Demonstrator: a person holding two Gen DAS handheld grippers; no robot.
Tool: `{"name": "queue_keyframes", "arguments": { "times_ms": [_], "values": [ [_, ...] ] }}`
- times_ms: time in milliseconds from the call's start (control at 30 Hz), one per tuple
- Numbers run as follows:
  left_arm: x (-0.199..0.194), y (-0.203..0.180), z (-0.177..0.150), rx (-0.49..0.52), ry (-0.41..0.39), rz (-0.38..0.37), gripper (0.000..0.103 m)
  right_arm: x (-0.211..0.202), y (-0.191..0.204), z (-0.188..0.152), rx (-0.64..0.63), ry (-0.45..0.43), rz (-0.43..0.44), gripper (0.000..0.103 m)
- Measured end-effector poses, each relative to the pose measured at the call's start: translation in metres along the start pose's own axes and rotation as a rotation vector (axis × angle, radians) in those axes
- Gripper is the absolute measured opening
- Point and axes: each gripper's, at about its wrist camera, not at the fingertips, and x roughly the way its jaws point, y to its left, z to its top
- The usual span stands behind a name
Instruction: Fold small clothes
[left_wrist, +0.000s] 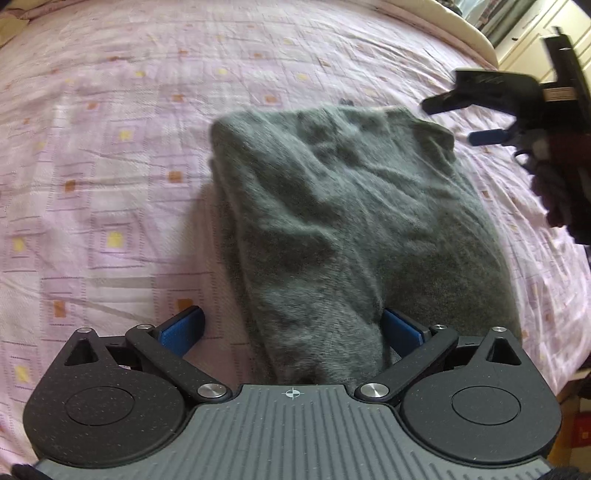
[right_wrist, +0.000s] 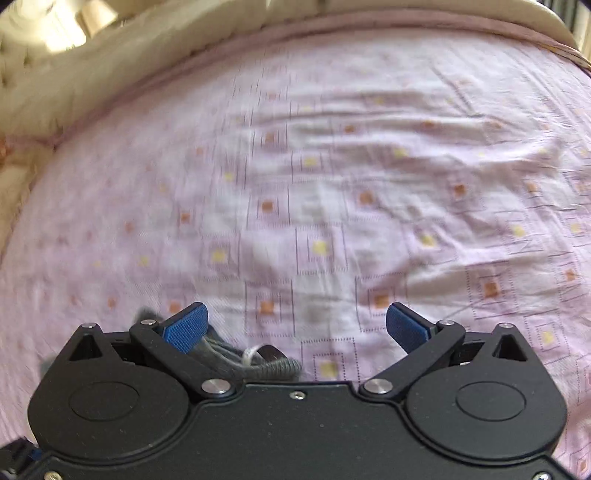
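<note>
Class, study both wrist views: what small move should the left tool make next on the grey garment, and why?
Probably close the left tool on the grey garment. Its blue pads stand open either side of the near edge, gripping nothing, and the right tool is also open over the bedsheet, so nothing yet holds the cloth for a fold.

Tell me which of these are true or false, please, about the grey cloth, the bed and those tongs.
1. The fuzzy grey garment lies on a pink patterned bedsheet. True.
2. The left tongs are clamped shut. False: the blue pads stand wide apart, with the garment's near end between them.
3. The right tongs hold a red sock. False: they are open and hold nothing.
4. The right tongs show at the upper right of the left view. True.
</note>
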Motion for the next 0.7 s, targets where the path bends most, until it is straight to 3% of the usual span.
{"name": "queue_keyframes", "arguments": {
  "times_ms": [167, 300, 500, 700],
  "values": [
    [-0.016, 0.03, -0.002, -0.087, -0.041, 0.035, 0.103, -0.042, -0.007, -0.015, 0.046, -0.076, 0.023, 0.103],
    [-0.031, 0.043, 0.003, -0.051, -0.079, 0.09, 0.102, -0.072, -0.003, -0.04, 0.039, -0.103, -0.008, 0.103],
    [-0.071, 0.05, 0.018, -0.042, -0.184, 0.095, 0.102, -0.115, 0.019, -0.088, -0.022, -0.139, -0.071, 0.103],
    [-0.14, 0.02, 0.036, 0.079, -0.4, 0.141, 0.103, -0.168, 0.045, -0.108, -0.032, -0.263, -0.058, 0.103]
  ]
}}
